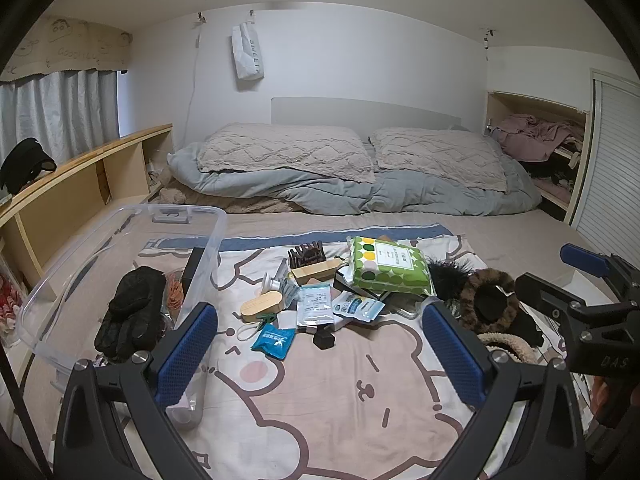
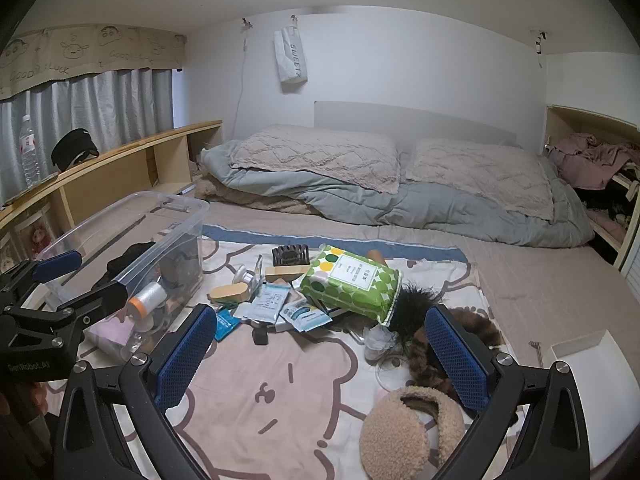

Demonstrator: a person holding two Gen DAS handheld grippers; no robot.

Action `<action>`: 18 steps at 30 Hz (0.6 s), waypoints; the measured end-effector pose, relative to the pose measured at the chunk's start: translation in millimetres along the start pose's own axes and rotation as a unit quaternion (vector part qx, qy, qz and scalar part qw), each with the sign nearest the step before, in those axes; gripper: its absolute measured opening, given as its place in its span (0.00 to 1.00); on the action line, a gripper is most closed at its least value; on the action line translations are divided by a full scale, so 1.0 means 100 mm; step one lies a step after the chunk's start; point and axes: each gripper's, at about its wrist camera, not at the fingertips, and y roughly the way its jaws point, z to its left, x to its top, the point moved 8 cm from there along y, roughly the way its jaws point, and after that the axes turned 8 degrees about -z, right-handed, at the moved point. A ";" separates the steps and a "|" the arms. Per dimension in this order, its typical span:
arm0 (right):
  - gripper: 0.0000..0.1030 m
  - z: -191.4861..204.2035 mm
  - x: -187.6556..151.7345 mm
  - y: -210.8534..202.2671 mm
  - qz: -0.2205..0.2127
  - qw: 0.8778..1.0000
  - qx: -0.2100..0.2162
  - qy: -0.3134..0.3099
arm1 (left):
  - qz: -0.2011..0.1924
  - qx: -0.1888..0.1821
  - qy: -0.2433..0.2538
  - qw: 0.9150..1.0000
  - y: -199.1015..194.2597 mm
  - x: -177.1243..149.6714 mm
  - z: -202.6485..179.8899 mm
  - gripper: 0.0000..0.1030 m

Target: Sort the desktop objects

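A pile of small items lies on a cartoon-print blanket (image 1: 340, 400): a green-dotted tissue pack (image 1: 388, 268) (image 2: 352, 280), a wooden oval box (image 1: 260, 306), white sachets (image 1: 314, 304), a teal packet (image 1: 274, 340) and a small black cube (image 1: 323, 339) (image 2: 260, 336). Leopard-print earmuffs (image 1: 492, 300) (image 2: 432, 348) and a beige fluffy one (image 2: 408, 428) lie to the right. A clear plastic bin (image 1: 120, 216) (image 2: 176, 204) on the left holds a black glove (image 1: 132, 312) and a thread spool (image 2: 148, 300). My left gripper (image 1: 320, 356) (image 2: 80, 280) and right gripper (image 2: 320, 356) (image 1: 568, 276) hover open, side by side, in front of the pile, holding nothing.
Two pillows (image 1: 288, 152) and a grey duvet (image 1: 360, 196) lie at the bed's far end. A wooden shelf (image 2: 120, 152) with a water bottle (image 2: 28, 152) and a black cap (image 2: 74, 152) runs along the left. A white tray (image 2: 588, 364) sits at the right.
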 end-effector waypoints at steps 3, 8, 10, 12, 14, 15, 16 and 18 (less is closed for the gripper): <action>1.00 0.00 0.00 0.00 0.000 1.000 0.000 0.000 | 0.000 0.001 0.000 1.000 0.00 0.00 0.00 1.00; 1.00 0.00 0.00 0.00 0.000 1.000 0.001 0.000 | 0.001 0.002 -0.002 1.000 0.00 0.00 0.01 1.00; 1.00 0.00 0.00 0.00 0.001 1.000 0.001 0.000 | 0.001 0.003 -0.002 1.000 -0.01 0.00 -0.01 1.00; 1.00 0.00 0.00 0.00 0.001 1.000 0.001 0.000 | 0.001 0.003 -0.002 1.000 -0.02 0.00 -0.02 1.00; 1.00 0.00 0.00 0.00 0.001 1.000 0.001 0.001 | 0.001 0.002 -0.002 1.000 -0.01 0.00 -0.01 1.00; 1.00 0.00 0.00 0.00 0.001 1.000 0.001 0.001 | 0.001 0.002 -0.002 1.000 -0.01 0.00 -0.01 1.00; 1.00 0.00 0.00 0.00 0.001 1.000 0.001 0.001 | 0.001 0.002 -0.002 1.000 -0.02 0.00 -0.02 1.00; 1.00 0.00 0.00 0.01 0.001 1.000 0.001 0.000 | 0.001 0.002 -0.002 1.000 -0.01 0.00 -0.01 1.00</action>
